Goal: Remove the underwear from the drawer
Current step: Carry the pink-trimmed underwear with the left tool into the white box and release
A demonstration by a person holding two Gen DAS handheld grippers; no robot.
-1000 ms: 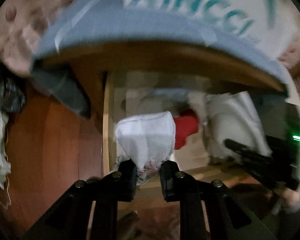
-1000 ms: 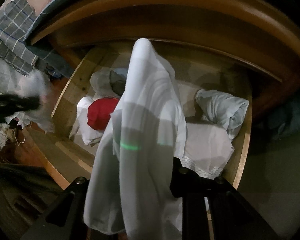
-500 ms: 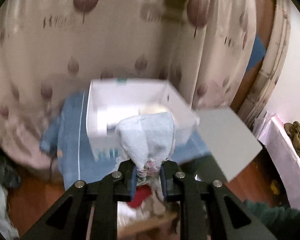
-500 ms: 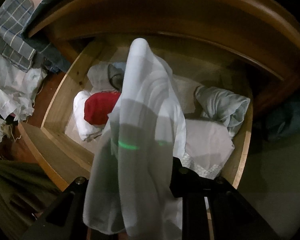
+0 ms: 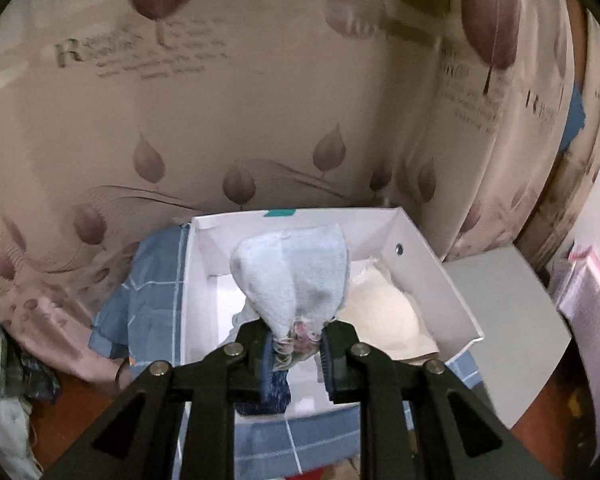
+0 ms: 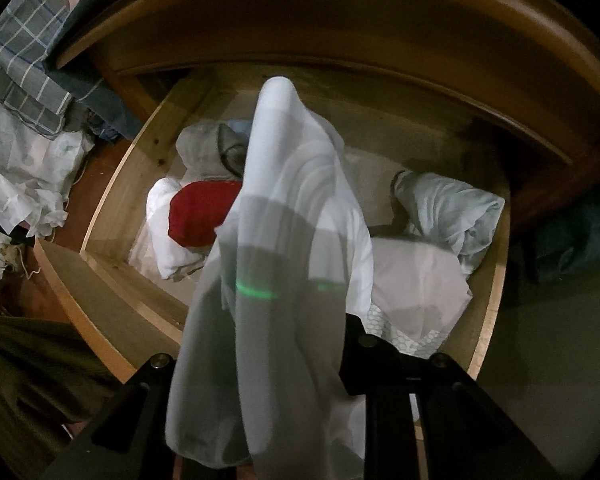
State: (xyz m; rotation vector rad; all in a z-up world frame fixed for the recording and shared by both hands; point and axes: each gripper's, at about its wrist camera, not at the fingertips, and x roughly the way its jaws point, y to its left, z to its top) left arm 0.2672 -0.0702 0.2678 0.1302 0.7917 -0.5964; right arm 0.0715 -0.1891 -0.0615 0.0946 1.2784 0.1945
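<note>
Over the white box (image 5: pixel 432 264), left gripper (image 5: pixel 296 354) pinches pale-blue underwear (image 5: pixel 296 276) for dropping in, while right gripper (image 6: pixel 284 360) clamps white underwear (image 6: pixel 292 208) above the drawer (image 6: pixel 496 312).

On the curtain (image 5: pixel 260 92) behind the white box (image 5: pixel 452 300) you can read only a large "R" that opens a few lines of small, blurred print, up and left of the box; a second large "R" shows far right. Nothing legible appears in your right wrist view.
</note>
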